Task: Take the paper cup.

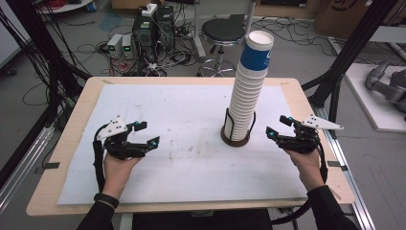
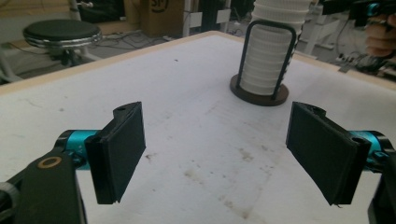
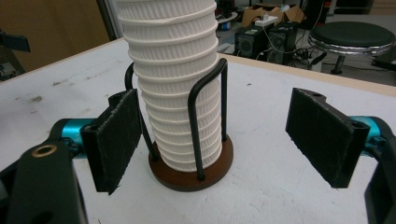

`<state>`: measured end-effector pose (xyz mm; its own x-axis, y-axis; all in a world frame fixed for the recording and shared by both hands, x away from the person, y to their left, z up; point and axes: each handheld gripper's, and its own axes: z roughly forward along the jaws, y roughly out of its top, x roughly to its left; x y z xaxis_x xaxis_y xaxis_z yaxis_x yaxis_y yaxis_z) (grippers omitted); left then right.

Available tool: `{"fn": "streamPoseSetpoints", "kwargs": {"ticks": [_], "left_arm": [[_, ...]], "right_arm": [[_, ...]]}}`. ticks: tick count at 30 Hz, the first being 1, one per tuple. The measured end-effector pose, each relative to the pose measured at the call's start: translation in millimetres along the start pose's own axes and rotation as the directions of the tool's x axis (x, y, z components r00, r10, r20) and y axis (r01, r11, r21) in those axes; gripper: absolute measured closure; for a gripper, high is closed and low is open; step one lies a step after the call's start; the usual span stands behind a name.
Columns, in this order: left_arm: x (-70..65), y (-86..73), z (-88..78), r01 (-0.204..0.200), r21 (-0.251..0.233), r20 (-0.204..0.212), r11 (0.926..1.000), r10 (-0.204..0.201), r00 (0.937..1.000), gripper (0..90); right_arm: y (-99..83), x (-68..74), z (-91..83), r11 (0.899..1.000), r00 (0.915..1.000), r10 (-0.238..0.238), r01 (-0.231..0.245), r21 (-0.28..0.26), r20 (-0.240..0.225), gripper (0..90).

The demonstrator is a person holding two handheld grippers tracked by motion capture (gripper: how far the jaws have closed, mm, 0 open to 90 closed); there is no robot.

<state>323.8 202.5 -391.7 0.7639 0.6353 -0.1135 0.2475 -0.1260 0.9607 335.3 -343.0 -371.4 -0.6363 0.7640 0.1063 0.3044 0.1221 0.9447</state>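
White sheeting covers the table (image 1: 167, 110); the cup stack (image 1: 249, 91) stands in its holder (image 1: 235, 139), left gripper (image 1: 146, 134) well left, right gripper (image 1: 277, 127) just right. Left gripper view: jaws open, empty, stack ahead. Right gripper view: jaws open, stack near.

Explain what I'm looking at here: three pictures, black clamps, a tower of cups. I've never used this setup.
A person stands at a table and holds a hand-held gripper in each hand: the left gripper and the right gripper. The wide picture comes from a camera above the table. The other two come from cameras riding on each gripper, looking out between its two black jaws. On the white mat stands a stack of paper cups in a wire holder with a round brown base; the top cup is blue. Both grippers are open and hold nothing. The right one sits close to the stack.
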Motion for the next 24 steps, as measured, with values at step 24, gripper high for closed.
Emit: {"fn": "streamPoseSetpoints", "kwargs": {"ticks": [24], "left_arm": [[-5.6, 4.9, 6.9, -0.075, -0.011, -0.05, 0.9972, 0.074, 0.996, 19.9]], "right_arm": [[10.2, 4.4, -12.7, 0.999, 0.9992, -0.017, 0.015, -0.043, -0.037, 18.7]]}}
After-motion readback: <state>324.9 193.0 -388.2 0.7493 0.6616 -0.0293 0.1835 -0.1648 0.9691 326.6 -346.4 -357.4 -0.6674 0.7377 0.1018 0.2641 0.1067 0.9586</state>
